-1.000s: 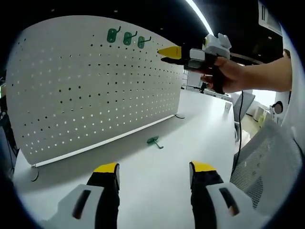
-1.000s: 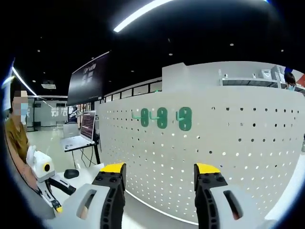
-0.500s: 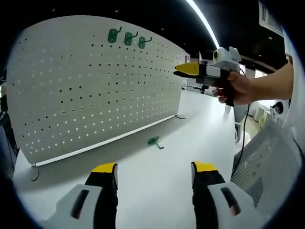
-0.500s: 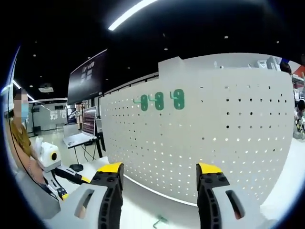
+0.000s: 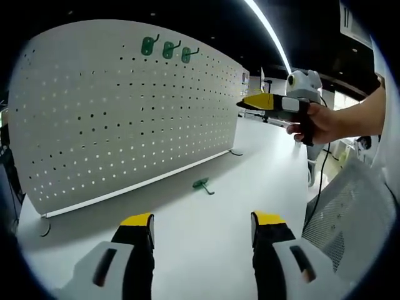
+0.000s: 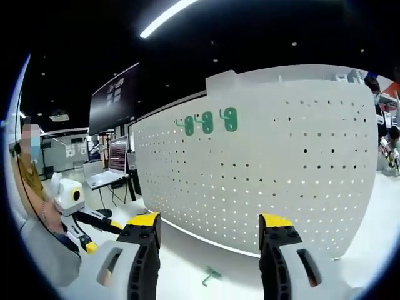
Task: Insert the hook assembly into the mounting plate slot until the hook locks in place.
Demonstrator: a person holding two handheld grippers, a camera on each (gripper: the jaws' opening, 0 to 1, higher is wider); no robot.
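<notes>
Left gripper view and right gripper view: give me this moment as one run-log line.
left gripper: open, empty | right gripper: open, empty | loose green hook: lying on white table before pegboard | three green hooks: mounted on pegboard

Yellow-tipped black-and-white gripper [image 5: 201, 220] jaws

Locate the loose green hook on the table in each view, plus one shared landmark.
Left gripper view: loose green hook lies mid-frame on the white table, before the pegboard's foot.
Right gripper view: it lies bottom centre, between that gripper's fingers.
Shared landmark: three mounted green hooks high on the pegboard.
</notes>
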